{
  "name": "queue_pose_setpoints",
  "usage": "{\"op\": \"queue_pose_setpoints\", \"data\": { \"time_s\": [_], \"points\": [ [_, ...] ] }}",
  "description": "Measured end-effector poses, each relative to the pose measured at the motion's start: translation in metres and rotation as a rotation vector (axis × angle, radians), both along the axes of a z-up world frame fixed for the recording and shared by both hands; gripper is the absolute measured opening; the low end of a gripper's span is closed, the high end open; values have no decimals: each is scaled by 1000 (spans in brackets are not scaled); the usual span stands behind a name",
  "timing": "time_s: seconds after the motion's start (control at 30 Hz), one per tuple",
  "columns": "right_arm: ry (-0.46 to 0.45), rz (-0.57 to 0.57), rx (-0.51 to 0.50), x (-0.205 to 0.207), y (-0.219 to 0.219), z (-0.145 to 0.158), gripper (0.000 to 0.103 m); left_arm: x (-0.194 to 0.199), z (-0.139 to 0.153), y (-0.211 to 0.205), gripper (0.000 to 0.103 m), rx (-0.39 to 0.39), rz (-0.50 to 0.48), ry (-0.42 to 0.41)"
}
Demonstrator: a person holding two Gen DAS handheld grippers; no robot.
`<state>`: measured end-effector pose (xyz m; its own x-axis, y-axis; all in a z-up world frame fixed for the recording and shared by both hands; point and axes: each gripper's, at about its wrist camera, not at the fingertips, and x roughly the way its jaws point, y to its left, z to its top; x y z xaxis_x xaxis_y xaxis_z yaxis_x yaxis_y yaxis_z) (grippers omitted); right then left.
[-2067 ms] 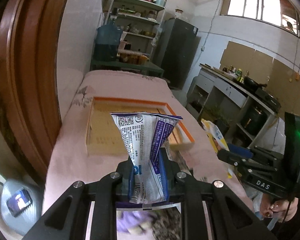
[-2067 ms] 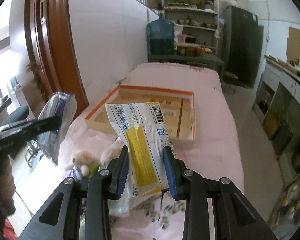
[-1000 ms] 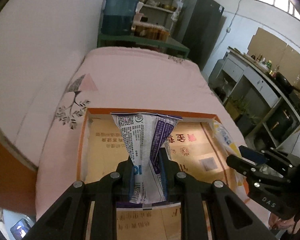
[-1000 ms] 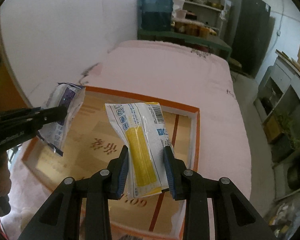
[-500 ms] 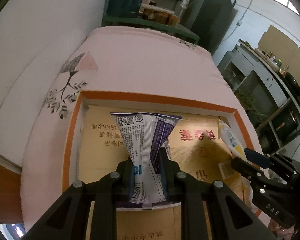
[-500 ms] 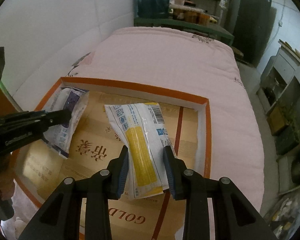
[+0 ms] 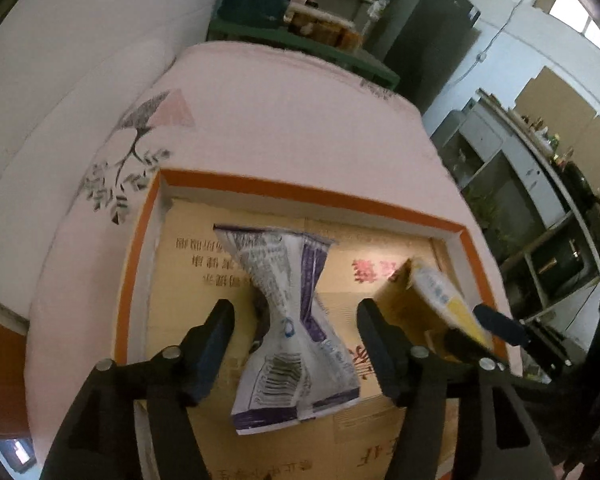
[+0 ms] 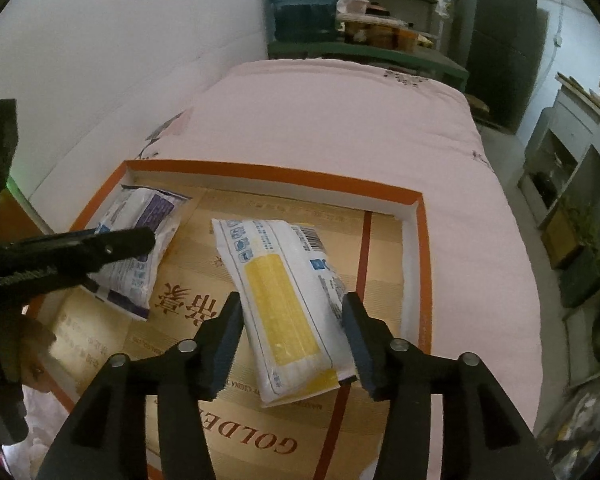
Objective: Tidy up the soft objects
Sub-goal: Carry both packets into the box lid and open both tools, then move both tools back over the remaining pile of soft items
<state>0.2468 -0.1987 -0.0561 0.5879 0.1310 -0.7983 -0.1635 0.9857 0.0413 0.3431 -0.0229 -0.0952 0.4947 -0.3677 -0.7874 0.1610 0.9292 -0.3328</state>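
a cluttered kitchen-like room, with a pink-covered bed (image 8: 340,120) running from the cameras toward green shelving by the far wall; on the bed sits an orange-rimmed cardboard tray (image 8: 423,264), the landmark for everything here.

nearest, over the tray's near half, the right gripper (image 8: 292,320) has its fingers opening, the pads clear of the yellow-and-white packet (image 8: 284,296) that lies between them on the tray floor, toward the tray's right wall. the left gripper (image 7: 296,336) is opening too, fingers spread wide, and the purple-and-white packet (image 7: 292,320) between them is pinched at the waist and blurred — it looks to be slipping free onto the tray's left side, though i cannot tell if it has settled.

to do this release well: let both pairs of fingers finish parting before lifting, then draw straight back up and out so no pad drags a soft packet over the tray's rim. beyond the tray's far wall the bed is bare — no need to reach there.
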Motion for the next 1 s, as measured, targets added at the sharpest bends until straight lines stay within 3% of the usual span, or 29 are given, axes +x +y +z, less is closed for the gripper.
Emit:
{"op": "queue_pose_setpoints", "data": {
  "time_s": [0.2,0.7,1.0],
  "points": [
    [-53,-6,17,-13,-2,12,66,-17,21,2,66,1,0,-126],
    [-122,-4,95,-76,1,50,66,-76,65,2,66,22,15,-260],
    [-160,6,89,-125,10,68,66,-123,93,-2,66,46,6,-331]
  ]
}}
